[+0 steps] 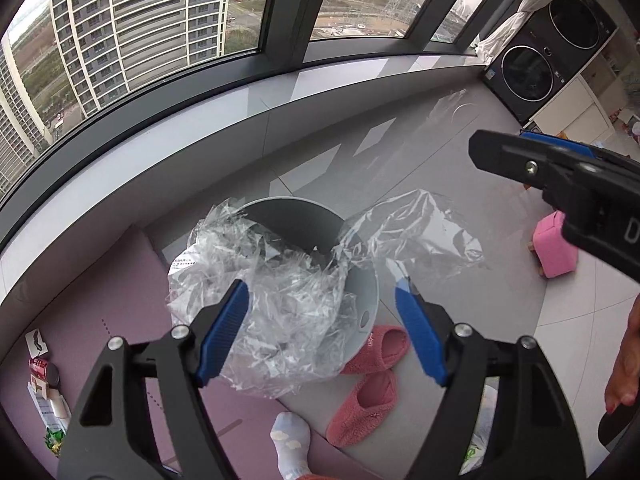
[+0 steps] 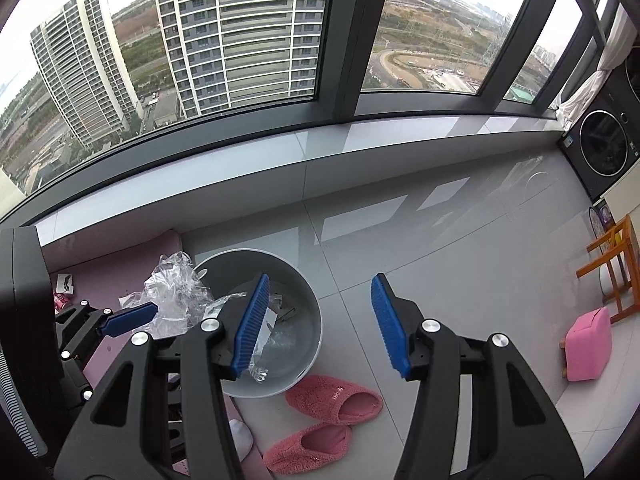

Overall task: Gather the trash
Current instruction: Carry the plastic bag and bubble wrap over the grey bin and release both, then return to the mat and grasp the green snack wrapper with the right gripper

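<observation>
Left wrist: crumpled plastic wrap (image 1: 276, 304) over bin (image 1: 360, 292)

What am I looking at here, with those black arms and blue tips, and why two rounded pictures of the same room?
Those are not robot arms. A person holds a hand tool in each hand, each ending in two blue-padded fingers, with a wide-angle camera looking along them. One picture comes from the left gripper, the other from the right gripper.

Both look down at a tiled floor by a big window. There stands a round grey bin, with a pair of pink slippers beside it and a pink stool further off.

Crumpled clear plastic wrap hangs over the bin's rim and lies between the left gripper's spread fingers; they do not squeeze it. The right gripper is open and empty.
</observation>
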Demonstrator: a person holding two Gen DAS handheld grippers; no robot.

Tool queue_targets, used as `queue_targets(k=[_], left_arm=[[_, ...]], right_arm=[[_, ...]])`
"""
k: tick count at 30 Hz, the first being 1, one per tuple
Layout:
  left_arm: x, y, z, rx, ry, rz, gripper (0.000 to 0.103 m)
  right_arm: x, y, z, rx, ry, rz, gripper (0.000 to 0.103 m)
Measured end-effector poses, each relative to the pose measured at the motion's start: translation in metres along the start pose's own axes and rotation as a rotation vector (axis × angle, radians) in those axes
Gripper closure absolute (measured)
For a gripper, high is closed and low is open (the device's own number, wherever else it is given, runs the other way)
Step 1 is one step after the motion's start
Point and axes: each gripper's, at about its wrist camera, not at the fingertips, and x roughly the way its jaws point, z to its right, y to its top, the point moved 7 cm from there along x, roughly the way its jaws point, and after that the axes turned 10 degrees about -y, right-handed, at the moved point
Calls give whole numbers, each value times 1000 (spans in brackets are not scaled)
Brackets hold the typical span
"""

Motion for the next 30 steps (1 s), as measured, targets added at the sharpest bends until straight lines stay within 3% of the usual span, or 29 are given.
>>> queue_targets(k=[8,18,25,30], left_arm=[[-4,3,9,24,-16,39,19],[7,3,31,118,-10,40,15],[8,0,29,95,22,16,15],[-15,-18,-3,0,77,17,15]], right_arm=[[5,-2,25,-14,-23,-1,52],[4,-9,24,-6,34,-27,52],[4,-6,24,-12,48,-34,51],[1,-3,-13,-84,108,-30,46]])
